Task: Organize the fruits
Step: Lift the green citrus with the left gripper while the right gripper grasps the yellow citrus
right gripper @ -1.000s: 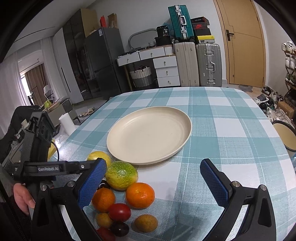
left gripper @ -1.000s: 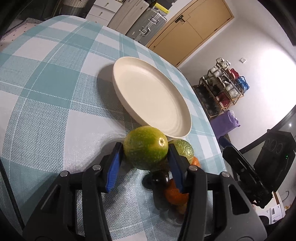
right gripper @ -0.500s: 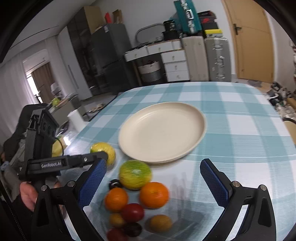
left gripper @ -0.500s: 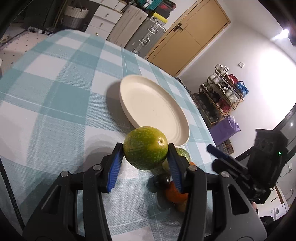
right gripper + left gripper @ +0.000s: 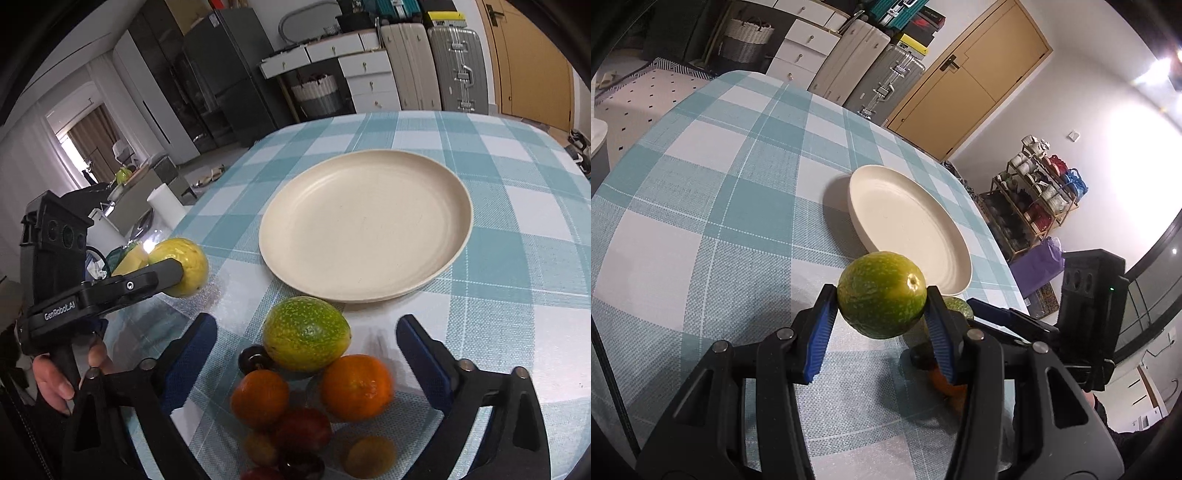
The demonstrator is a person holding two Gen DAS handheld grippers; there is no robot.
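My left gripper (image 5: 882,306) is shut on a green-yellow round fruit (image 5: 881,294) and holds it above the checked tablecloth, short of the cream plate (image 5: 905,218). In the right wrist view the same fruit (image 5: 181,267) looks yellow in that gripper at the left. My right gripper (image 5: 306,345) is open over a pile of fruit: a green speckled fruit (image 5: 306,334), two oranges (image 5: 355,387) (image 5: 259,398), a dark plum (image 5: 252,359) and red fruits (image 5: 301,430). The plate (image 5: 365,225) is empty.
The round table with teal checked cloth (image 5: 517,258) drops off at the left edge. Suitcases (image 5: 458,70), drawers and a door stand behind it. A shoe rack (image 5: 1038,192) stands to the right in the left wrist view.
My left gripper has lifted the green-yellow fruit higher and drawn back from the plate. My right gripper has moved in closer over the fruit pile, still open.
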